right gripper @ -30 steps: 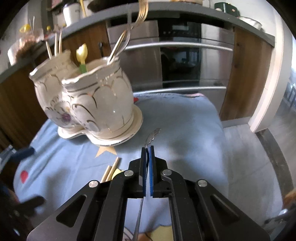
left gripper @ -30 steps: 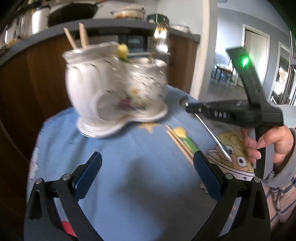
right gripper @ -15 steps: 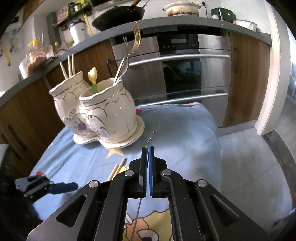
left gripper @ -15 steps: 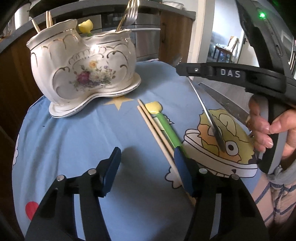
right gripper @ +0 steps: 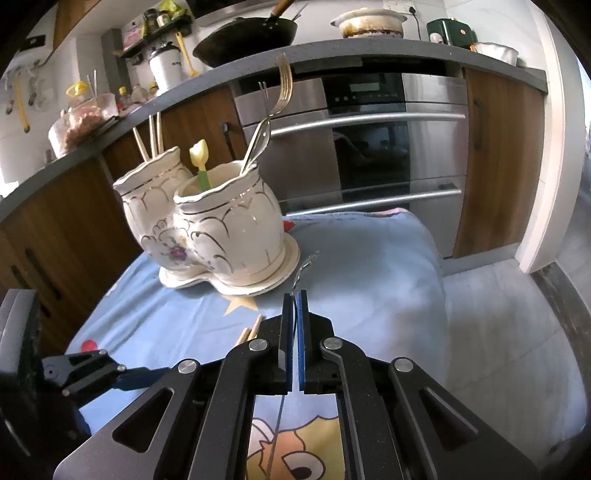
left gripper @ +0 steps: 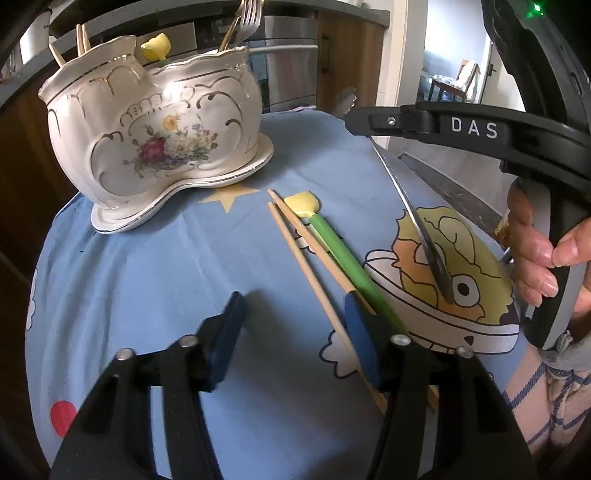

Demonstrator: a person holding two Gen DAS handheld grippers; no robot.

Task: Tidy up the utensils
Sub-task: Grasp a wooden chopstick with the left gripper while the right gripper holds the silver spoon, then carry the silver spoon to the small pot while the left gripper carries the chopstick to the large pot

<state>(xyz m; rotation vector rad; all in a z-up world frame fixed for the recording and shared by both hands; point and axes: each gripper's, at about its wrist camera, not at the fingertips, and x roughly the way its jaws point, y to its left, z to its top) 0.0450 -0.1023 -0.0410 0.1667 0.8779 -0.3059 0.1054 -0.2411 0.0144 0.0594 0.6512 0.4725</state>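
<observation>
- The metal utensil (left gripper: 413,218) hangs in the air above the blue cartoon cloth (left gripper: 155,266), pinched near its upper end by my right fingers (right gripper: 294,306), which are pressed together on it; its handle slants down over the yellow cartoon figure (left gripper: 476,258), and its working end (right gripper: 306,267) pokes out just past my fingertips, too thin to tell whether it is a fork or a spoon
- On the cloth beside it lie two wooden chopsticks (left gripper: 306,258) and a green spoon with a yellow tulip-shaped end (left gripper: 332,243), side by side and touching one another
- My left fingers (left gripper: 295,325) stand partly spread and low over the cloth; their jaws have just been closing, the right fingertip (left gripper: 360,332) sits over the near part of the chopsticks and the spoon, and the space between the two tips shows only cloth
- Farther back on the surface stands the white double-pot holder with gold trim and painted flowers (left gripper: 155,136), on its own base
- Its left pot holds chopsticks (right gripper: 149,138); its right pot holds a second tulip spoon (right gripper: 201,162) and forks (right gripper: 273,110)
- A hand (left gripper: 535,254) grips the right gripper's handle
- Behind the surface are an oven front (right gripper: 369,147) and a counter with a wok (right gripper: 245,35)
</observation>
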